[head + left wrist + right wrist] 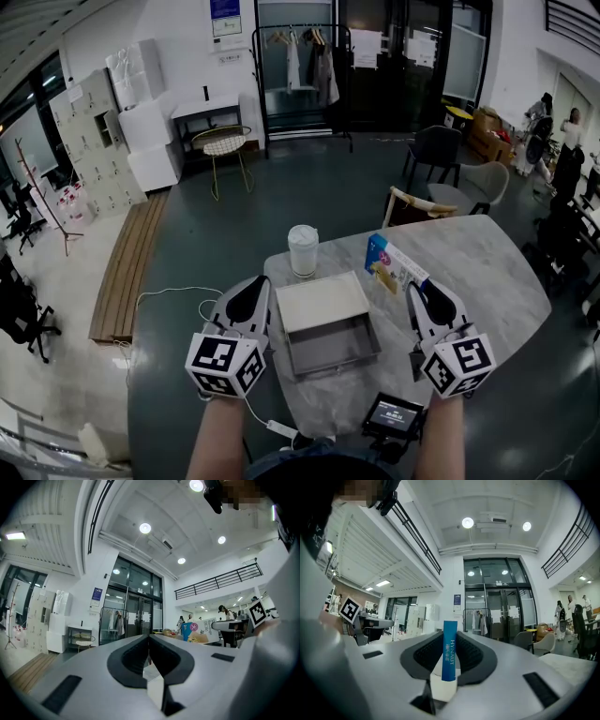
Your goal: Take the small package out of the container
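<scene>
Inside right tool (449,637), clamped small package (450,652), base hidden; left tool (149,640) closed, empty.

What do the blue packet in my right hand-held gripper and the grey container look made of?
Blue packet: probably thin plastic or foil film; smooth, printed lettering, flat narrow edge. Grey container: matte, thin straight walls, likely sheet metal or painted board; can't tell which.

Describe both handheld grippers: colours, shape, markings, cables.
Both alike: the left gripper and right gripper have light grey tapering bodies with black pads lining the jaws, ribbed in the right gripper view. Each carries a white cube with black square markers at the rear. A thin white cable trails from the left one. No sleeves show on the forearms.
</scene>
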Tool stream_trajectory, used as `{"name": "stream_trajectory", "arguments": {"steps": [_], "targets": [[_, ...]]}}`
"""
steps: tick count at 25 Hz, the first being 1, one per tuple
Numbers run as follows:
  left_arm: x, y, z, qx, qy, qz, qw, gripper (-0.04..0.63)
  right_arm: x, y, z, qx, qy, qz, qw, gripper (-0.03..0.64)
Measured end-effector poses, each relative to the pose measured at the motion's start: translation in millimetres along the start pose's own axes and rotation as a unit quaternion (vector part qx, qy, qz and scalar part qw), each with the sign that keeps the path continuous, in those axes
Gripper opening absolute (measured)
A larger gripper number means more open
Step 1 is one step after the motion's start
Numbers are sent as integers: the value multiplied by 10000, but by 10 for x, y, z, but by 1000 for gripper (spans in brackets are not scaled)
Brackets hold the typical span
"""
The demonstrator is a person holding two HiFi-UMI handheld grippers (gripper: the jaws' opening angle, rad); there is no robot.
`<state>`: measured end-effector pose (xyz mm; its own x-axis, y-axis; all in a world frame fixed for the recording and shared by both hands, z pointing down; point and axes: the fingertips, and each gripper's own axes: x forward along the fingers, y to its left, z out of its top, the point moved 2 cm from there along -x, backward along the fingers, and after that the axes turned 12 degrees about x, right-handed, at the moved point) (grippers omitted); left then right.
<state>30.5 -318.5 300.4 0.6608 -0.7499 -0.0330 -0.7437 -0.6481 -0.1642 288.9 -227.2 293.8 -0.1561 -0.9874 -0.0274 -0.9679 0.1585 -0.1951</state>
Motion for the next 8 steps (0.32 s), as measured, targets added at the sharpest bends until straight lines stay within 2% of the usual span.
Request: {"name": "stream_trajectory", "arguments": {"steps": [8], "targets": [[24, -117, -8, 31, 11, -45, 10000, 14, -55, -63, -10, -53, 41, 31, 10000, 97]]}}
